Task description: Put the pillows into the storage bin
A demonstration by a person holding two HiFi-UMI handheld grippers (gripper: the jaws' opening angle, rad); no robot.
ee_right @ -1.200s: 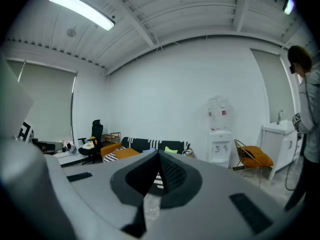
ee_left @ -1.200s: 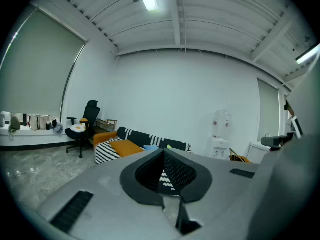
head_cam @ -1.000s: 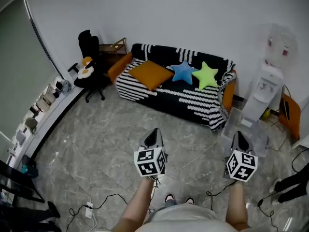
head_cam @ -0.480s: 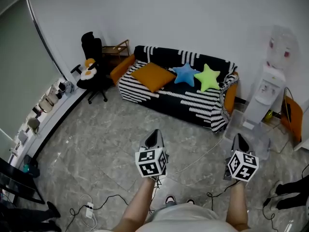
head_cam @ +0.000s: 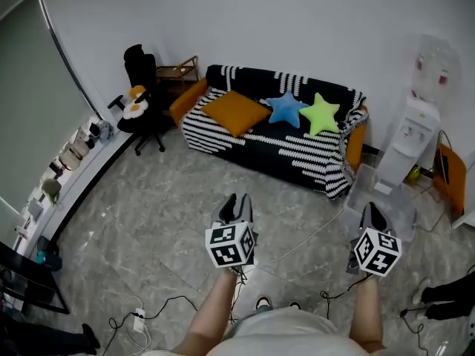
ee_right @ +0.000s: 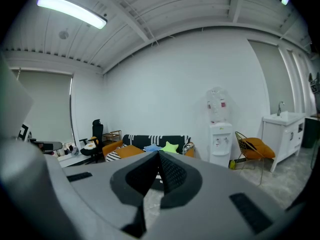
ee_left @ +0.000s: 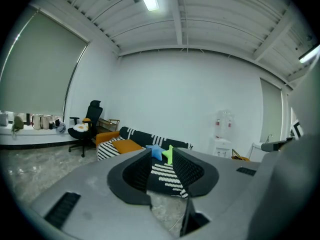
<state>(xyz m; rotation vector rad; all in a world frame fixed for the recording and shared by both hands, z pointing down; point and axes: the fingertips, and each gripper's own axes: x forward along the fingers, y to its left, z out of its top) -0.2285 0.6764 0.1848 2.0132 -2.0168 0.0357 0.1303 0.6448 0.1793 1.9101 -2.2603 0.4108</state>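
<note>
Across the grey marbled floor (head_cam: pixel 148 221) from a black-and-white striped sofa (head_cam: pixel 297 154), a person stands with a gripper in each hand, both aimed at the couch and well short of it. The left gripper (head_cam: pixel 237 200) has just been opening its jaws, which now stand partly apart with nothing between them; only the far sofa shows through the gap. The right gripper (head_cam: pixel 369 208) has its jaws closed together at the tips, holding nothing.

Three pillows lie on the sofa seat: an orange pillow (head_cam: pixel 236 113) towards its left end, a blue star pillow (head_cam: pixel 286 108) in the middle and a green star pillow (head_cam: pixel 323 114) just beside it. The storage bin (head_cam: pixel 397 202), a clear plastic tub, sits on the floor off the sofa's right end, beside a white water dispenser (head_cam: pixel 412 136) and just beyond the right gripper. A black office chair (head_cam: pixel 145 102) stands left of the sofa.
</note>
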